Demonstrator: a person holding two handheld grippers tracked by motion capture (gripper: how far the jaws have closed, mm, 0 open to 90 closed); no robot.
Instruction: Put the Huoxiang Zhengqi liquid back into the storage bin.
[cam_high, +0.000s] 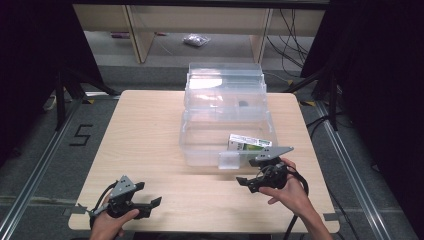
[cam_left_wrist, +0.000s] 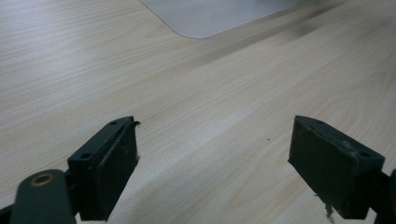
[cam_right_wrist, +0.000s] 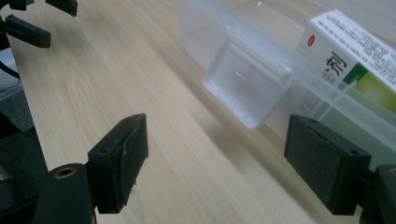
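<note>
The clear plastic box (cam_high: 225, 117) stands open at the middle of the desk (cam_high: 145, 140), with a white and green carton (cam_high: 248, 142) lying inside near its front wall. The right gripper (cam_high: 242, 181) hangs near the box's front latch (cam_high: 229, 160), jaws wide apart and holding nothing. The left gripper (cam_high: 156, 201) sits at the desk's near edge, also wide open and empty

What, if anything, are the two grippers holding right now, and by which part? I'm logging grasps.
Nothing is held. The left gripper and the right gripper both stand open above the table, the right one near the clear box's latch.
</note>
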